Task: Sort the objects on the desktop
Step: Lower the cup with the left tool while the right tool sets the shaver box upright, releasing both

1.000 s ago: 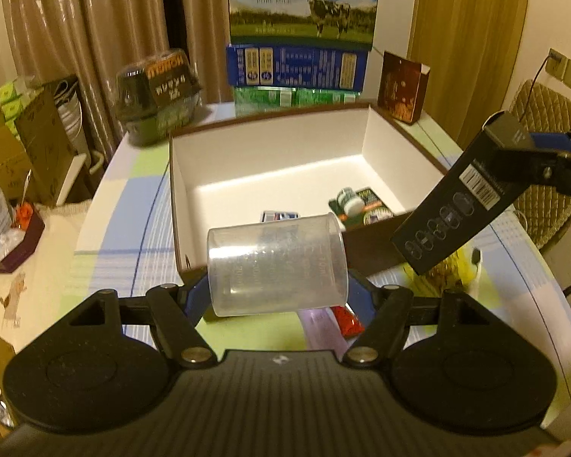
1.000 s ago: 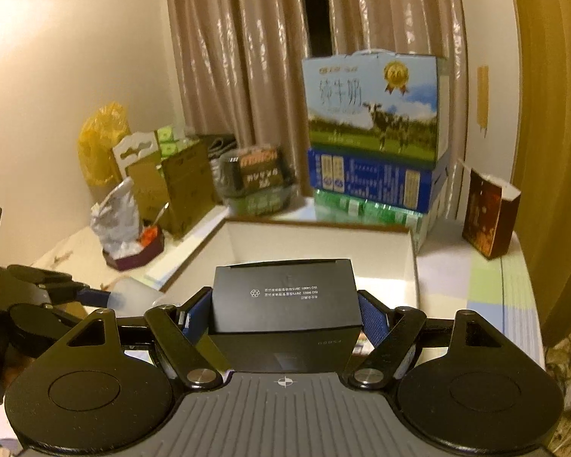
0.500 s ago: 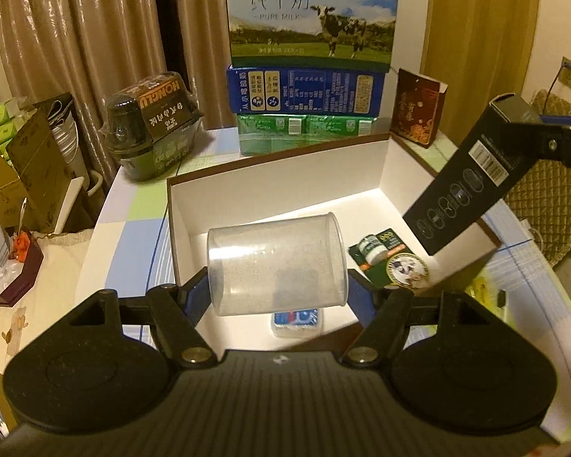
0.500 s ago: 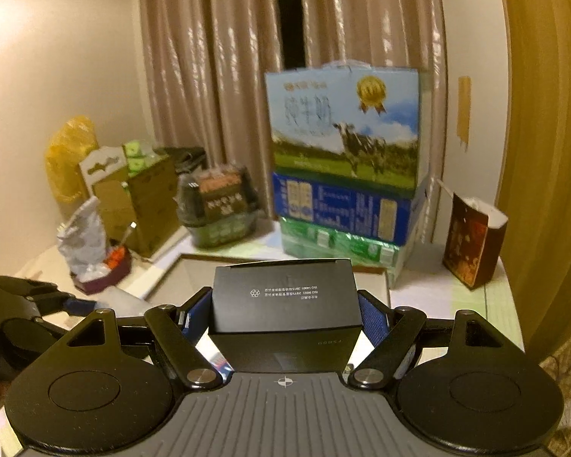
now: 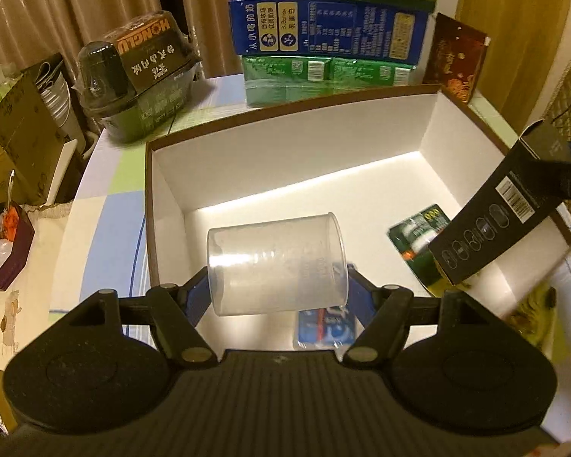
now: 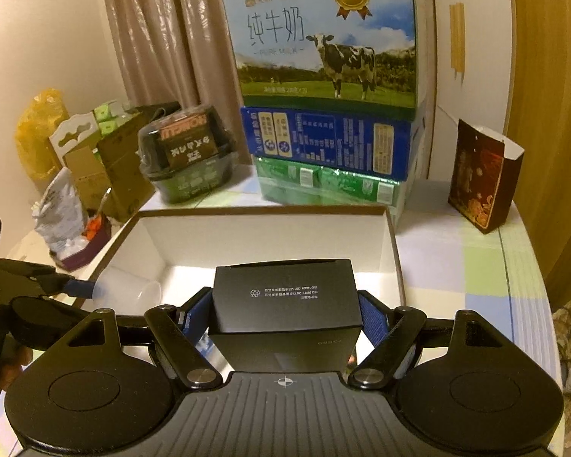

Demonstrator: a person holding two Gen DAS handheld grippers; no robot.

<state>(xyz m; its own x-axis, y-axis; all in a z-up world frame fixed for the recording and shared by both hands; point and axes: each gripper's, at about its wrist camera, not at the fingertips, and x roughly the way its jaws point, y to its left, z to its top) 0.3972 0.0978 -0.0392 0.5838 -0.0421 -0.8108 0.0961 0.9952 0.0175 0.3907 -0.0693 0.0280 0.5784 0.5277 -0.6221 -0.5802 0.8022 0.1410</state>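
Left claw (image 5: 278, 289): clamped on a clear plastic measuring cup (image 5: 277, 266), held sideways, rim toward the right of the left wrist view, blue pads pressed on both of its ends. Cup hangs over the near part of the open white-lined cardboard box (image 5: 285, 160), above the box floor, not resting on it.

Right claw (image 6: 285, 320): gripping a black carton (image 6: 283, 297), blue pads against both of its sides. In the left wrist view the same carton (image 5: 491, 228) is tilted, its lower end inside the box's right-hand side, barcode and a row of icons facing up.

Box contents seen from the left wrist: a green blister pack (image 5: 418, 236) lying flat toward the right, partly behind the black carton; a small blue packet (image 5: 325, 327) on the floor at the near edge, partly under the cup.

Box sits on the counter (image 6: 476, 266), which has a pastel checked cover. Behind the box: a green carton (image 6: 323, 184), a blue carton (image 6: 323, 144) on it, a milk case with a cow picture (image 6: 323, 38) on top. A dark red paper bag (image 6: 479, 179) stands to the right; a wrapped black bowl set (image 6: 186, 160) to the left.
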